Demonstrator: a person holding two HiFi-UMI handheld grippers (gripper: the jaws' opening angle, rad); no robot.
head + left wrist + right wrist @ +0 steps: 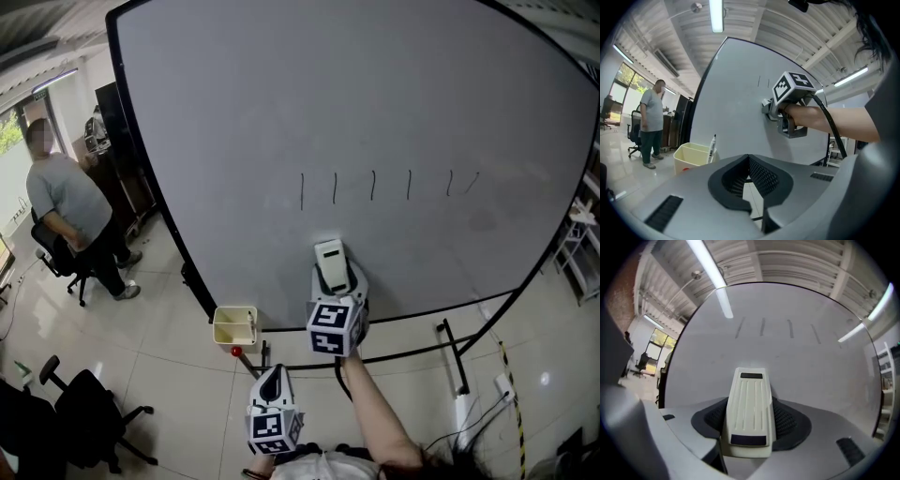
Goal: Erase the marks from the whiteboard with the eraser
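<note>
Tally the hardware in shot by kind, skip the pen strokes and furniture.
claw: 2 (left claw, right claw)
eraser: 1
whiteboard: 1
tub: 1
marker pen: 1
Total: 6

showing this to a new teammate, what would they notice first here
The big whiteboard fills the head view, with a row of short dark marks across its middle. Just below them the right claw is shut on a white eraser, pointed at the board. A person stands at far left.
</note>
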